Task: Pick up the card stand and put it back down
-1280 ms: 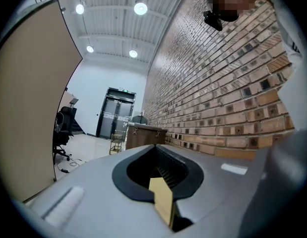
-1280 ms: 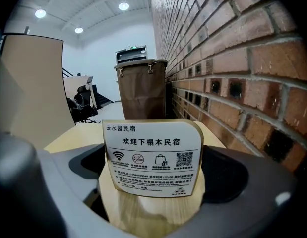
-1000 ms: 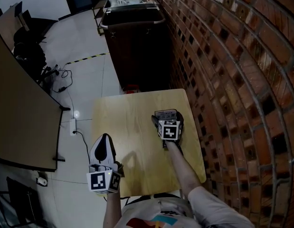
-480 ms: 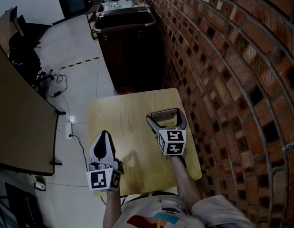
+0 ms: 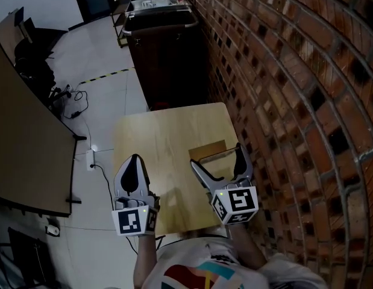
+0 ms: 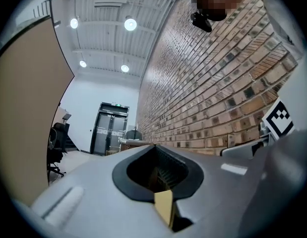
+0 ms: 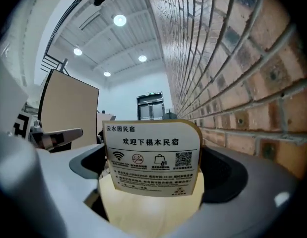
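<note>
The card stand (image 5: 208,150), a white printed card in a pale wooden base, stands upright on the small wooden table (image 5: 156,143) near its right edge. My right gripper (image 5: 216,157) is open, its two fingers spread on either side of the stand without touching it. In the right gripper view the card stand (image 7: 152,157) fills the middle, facing the camera, with room on both sides inside the right gripper (image 7: 153,155). My left gripper (image 5: 132,172) is shut and holds nothing, above the table's front left corner. Seen in its own view, the left gripper (image 6: 154,146) has its jaws closed together.
A brick wall (image 5: 294,101) runs close along the table's right side. A dark cart (image 5: 165,47) stands beyond the table's far edge. A large brown panel (image 5: 23,143) is at the left, with cables (image 5: 78,104) and a chair (image 5: 32,65) on the floor.
My right gripper opened off the card stand and drew back toward the person, leaving the stand on the table. The left gripper stayed about where it was.
</note>
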The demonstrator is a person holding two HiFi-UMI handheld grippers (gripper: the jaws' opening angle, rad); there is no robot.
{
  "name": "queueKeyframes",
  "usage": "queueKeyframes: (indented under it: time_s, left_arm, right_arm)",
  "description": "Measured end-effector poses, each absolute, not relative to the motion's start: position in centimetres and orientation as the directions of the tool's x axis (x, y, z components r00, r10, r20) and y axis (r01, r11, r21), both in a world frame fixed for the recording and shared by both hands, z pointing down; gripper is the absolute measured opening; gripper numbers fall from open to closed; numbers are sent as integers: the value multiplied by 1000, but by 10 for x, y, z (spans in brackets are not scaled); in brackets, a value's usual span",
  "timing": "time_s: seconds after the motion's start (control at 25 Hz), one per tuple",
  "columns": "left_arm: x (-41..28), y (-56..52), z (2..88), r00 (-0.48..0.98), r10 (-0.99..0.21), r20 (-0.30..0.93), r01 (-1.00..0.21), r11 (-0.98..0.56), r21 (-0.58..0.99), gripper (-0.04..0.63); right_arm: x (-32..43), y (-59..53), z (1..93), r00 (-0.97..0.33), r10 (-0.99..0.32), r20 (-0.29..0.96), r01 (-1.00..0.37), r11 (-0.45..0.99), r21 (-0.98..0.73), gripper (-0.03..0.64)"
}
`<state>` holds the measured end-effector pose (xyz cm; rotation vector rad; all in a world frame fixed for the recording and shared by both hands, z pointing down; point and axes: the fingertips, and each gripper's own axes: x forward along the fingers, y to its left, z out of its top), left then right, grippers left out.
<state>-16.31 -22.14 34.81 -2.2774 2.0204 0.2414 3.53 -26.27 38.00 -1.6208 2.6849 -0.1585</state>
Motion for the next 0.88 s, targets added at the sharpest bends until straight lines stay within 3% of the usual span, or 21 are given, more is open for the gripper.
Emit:
queueKeyframes:
  time_s: [0.88]
  left_arm:
    - [-162, -196, 332, 96, -969, -227, -993, -108, 42, 5]
  right_arm:
    - [34, -233, 371, -470, -882, 36, -882, 468, -59, 574]
